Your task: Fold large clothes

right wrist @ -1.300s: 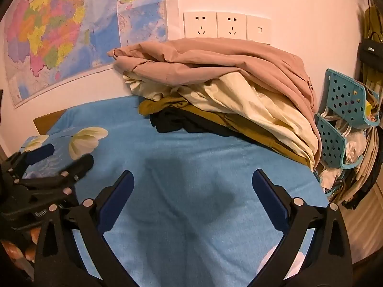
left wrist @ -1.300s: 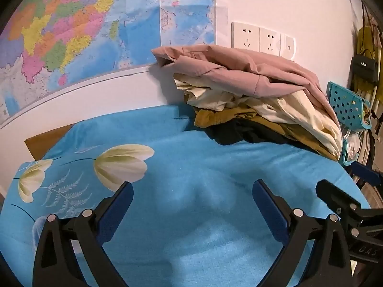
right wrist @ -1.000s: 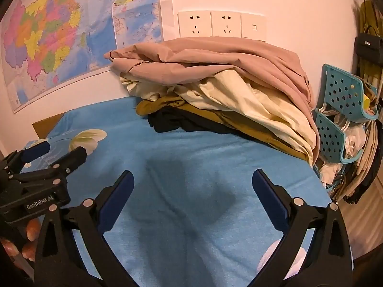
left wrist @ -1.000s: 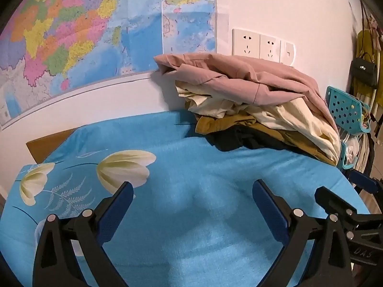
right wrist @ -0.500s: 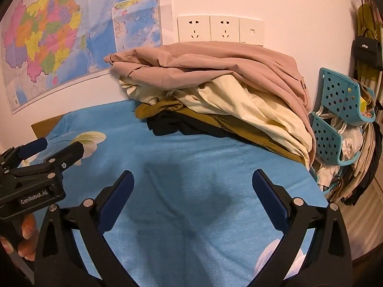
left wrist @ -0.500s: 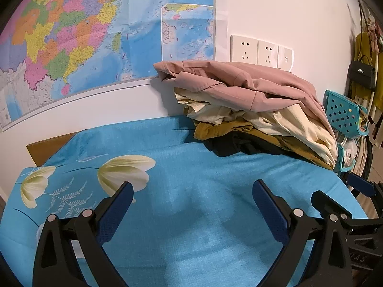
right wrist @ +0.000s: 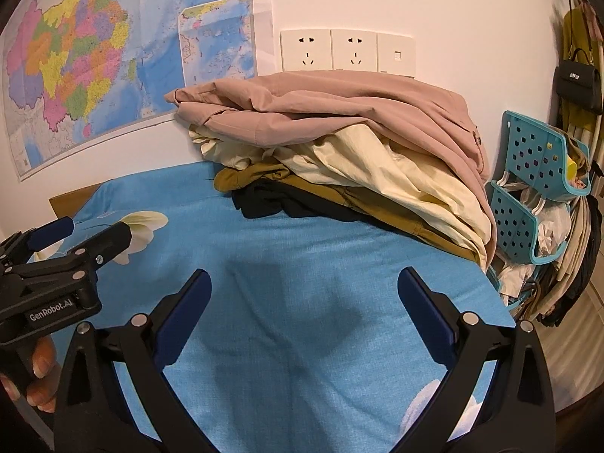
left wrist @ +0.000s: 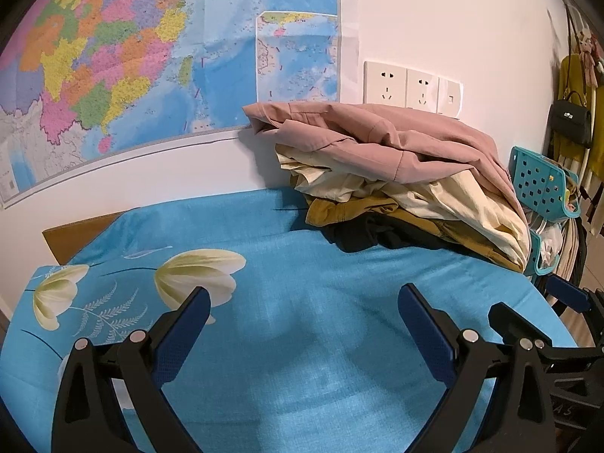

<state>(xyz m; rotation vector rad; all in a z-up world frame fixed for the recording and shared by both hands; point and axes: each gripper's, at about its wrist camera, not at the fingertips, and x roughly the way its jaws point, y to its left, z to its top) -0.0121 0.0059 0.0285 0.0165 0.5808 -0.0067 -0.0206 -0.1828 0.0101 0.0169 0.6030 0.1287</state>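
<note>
folding not yet begun: pile untouched, both claws empty

no garment is seen laid out or folded on the blue flowered cloth [right wrist: 309,264]; the whole task is judged to be still ahead.

the clothes pile [right wrist: 339,151] is heaped at the far right of the cloth, against the wall under the sockets [right wrist: 347,51]. four layers are counted: one pink garment [left wrist: 377,143] on top, one cream [right wrist: 396,166] beneath, one mustard [left wrist: 347,207], one black [right wrist: 271,204] at the bottom. whether each colour is a single piece cannot be told.

the left gripper [left wrist: 302,313] is held wide open over bare cloth, nothing between its fingers. the right gripper [right wrist: 302,294] is likewise spread wide and empty. both are well apart from the pile.

also counted: one wall map [left wrist: 132,56]; three wall plates; one teal perforated rack [right wrist: 536,173] of two tiers beside the pile; one black handbag [right wrist: 579,83] hung at the right.
</note>
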